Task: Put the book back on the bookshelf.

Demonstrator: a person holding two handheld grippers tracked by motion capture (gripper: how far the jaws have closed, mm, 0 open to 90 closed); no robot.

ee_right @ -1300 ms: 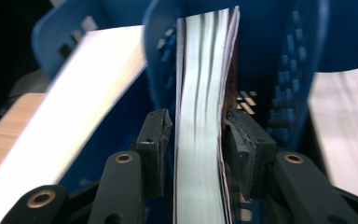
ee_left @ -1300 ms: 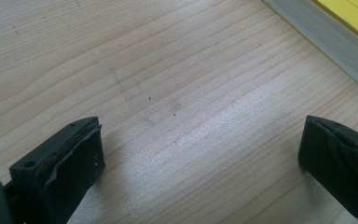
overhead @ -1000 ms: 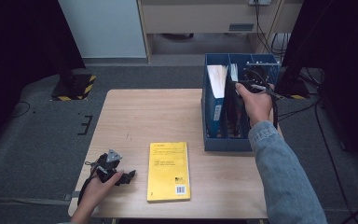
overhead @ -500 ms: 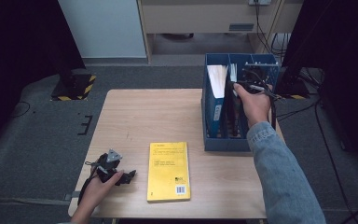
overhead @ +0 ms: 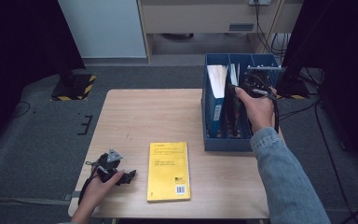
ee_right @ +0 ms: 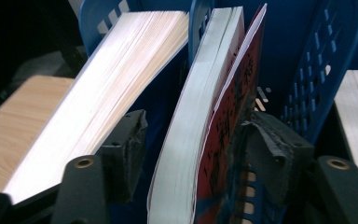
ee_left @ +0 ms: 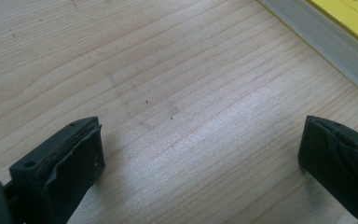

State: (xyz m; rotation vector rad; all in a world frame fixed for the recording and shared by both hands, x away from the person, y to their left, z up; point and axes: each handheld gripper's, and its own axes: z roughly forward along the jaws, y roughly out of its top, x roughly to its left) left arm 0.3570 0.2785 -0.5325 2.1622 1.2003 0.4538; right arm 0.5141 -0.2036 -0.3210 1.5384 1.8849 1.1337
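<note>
Red-covered book (ee_right: 226, 107) standing in middle slot of blue file holder (overhead: 213, 128), far right of counter (overhead: 158, 116); right tool (ee_right: 193, 140) just letting go of it.
Right tool jaws have just been opening, book between them: one pad apart from the pages, the other right at the cover, contact unclear; release step looks about done. White-paged book (ee_right: 107, 88) leans in the next slot. Next move, likely: lift right tool straight up clear of the slot, without dragging the cover. Yellow book (overhead: 168, 170) lies flat at near edge, probably next; left tool (ee_left: 200, 158) rests wide and empty just left of it.
</note>
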